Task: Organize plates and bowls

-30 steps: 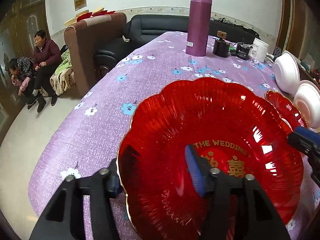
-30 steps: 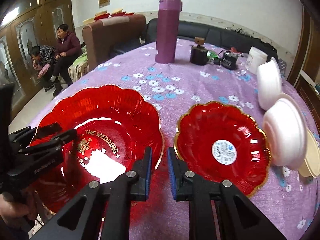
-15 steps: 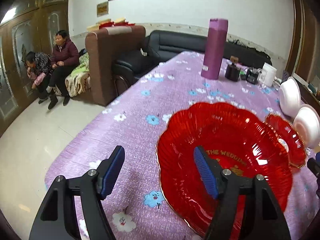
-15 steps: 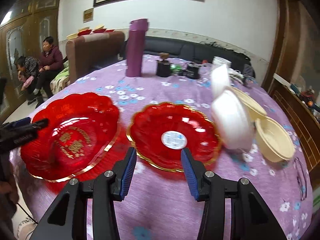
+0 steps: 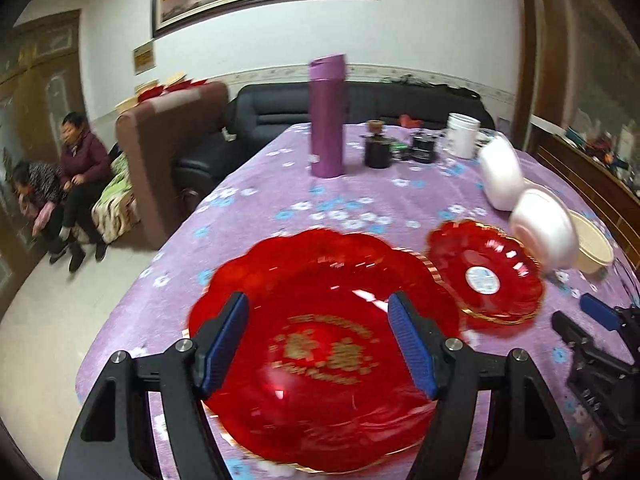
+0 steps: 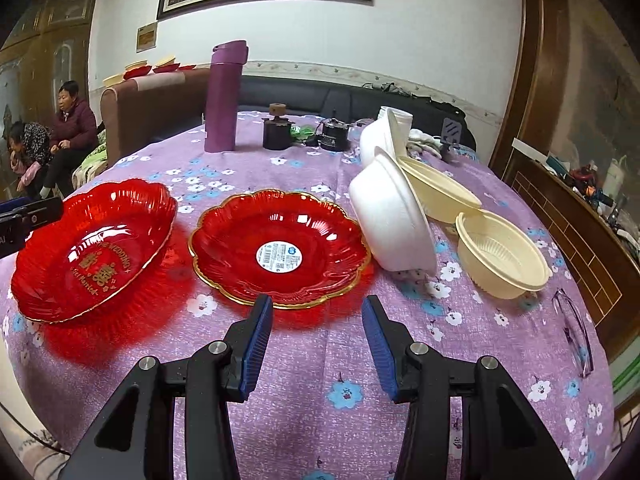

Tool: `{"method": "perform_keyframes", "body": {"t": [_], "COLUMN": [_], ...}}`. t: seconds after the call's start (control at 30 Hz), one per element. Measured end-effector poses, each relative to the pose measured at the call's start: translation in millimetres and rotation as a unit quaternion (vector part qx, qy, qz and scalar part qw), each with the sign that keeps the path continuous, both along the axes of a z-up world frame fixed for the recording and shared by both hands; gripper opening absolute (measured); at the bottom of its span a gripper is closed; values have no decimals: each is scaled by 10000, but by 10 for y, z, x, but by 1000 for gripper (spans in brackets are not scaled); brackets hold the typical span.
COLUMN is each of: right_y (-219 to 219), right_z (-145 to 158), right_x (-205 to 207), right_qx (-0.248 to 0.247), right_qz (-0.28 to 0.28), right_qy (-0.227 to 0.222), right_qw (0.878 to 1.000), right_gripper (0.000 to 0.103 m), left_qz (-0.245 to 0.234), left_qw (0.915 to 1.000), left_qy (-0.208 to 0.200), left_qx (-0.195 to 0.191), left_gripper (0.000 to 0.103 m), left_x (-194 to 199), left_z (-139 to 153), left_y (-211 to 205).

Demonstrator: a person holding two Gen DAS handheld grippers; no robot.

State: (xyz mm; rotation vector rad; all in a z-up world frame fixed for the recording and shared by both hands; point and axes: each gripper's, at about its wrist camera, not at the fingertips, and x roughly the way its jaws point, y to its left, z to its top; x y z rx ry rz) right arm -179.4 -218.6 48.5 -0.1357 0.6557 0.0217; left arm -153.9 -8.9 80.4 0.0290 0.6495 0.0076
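Note:
A large red plate with gold lettering (image 5: 320,360) (image 6: 92,256) lies on the purple tablecloth. A smaller red plate with a white sticker (image 6: 280,252) (image 5: 484,276) lies to its right. My left gripper (image 5: 320,336) is open and empty above the large plate. My right gripper (image 6: 318,330) is open and empty, just in front of the small plate. A white foam bowl (image 6: 392,224) leans on its side right of the small plate, with another white bowl (image 6: 384,136) behind it. A cream bowl (image 6: 500,256) stands upright at the right, a second cream bowl (image 6: 440,192) behind it.
A tall purple flask (image 6: 224,100), two dark jars (image 6: 278,132) and a white cup (image 5: 462,136) stand at the table's far end. Glasses (image 6: 572,320) lie near the right edge. A sofa and two seated people (image 6: 60,132) are at the left.
My left gripper let go of the large plate's rim, opened and pulled back. My right gripper opened, drew back and shifted right to face the small plate.

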Motion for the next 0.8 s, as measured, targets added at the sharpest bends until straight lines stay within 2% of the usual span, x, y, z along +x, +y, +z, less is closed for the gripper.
{"method": "perform_keyframes", "body": {"t": [0.13,0.2,0.33,0.4,0.53,0.57,0.63,0.67,0.7,0.8], "right_y": [-29,-49,-148,-259,-515,-577,-627,-652,-678,-702], "right_z": [-36,-49,-77,-86,-87,-72,-65,-68,-84,-137], "right_x": [13,27,68,127,282,322,386,424,471,589], "right_qx": [29,44,346,819,1852,2055,2250,2359,2461,2669], "right_qz": [-14,-22,24,140,286,289,291,277,225,124], "right_qy": [50,86,281,504,957,1003,1091,1141,1212,1345], "right_qw": [10000,10000,9990,9953,9776,9731,9678,9647,9614,9542], "right_gripper": [50,51,58,61,61,59,47,36,30,30], "left_qz": [-333,-524,-867,-1059,-1184,-1199,-1217,-1235,-1301,-1245], "left_qw": [9994,9985,9946,9913,9856,9844,9818,9797,9767,9751], "left_qy": [23,119,529,766,1199,1285,1455,1577,1705,1834], "left_qx": [89,113,194,177,147,127,61,20,-4,66], "left_gripper": [71,76,76,76,76,75,66,60,58,53], "left_x": [66,139,415,552,894,994,1150,1240,1329,1499], "left_z": [67,100,101,76,20,3,-31,-57,-87,-153], "left_y": [-278,-407,-628,-702,-790,-807,-837,-864,-906,-960]}}
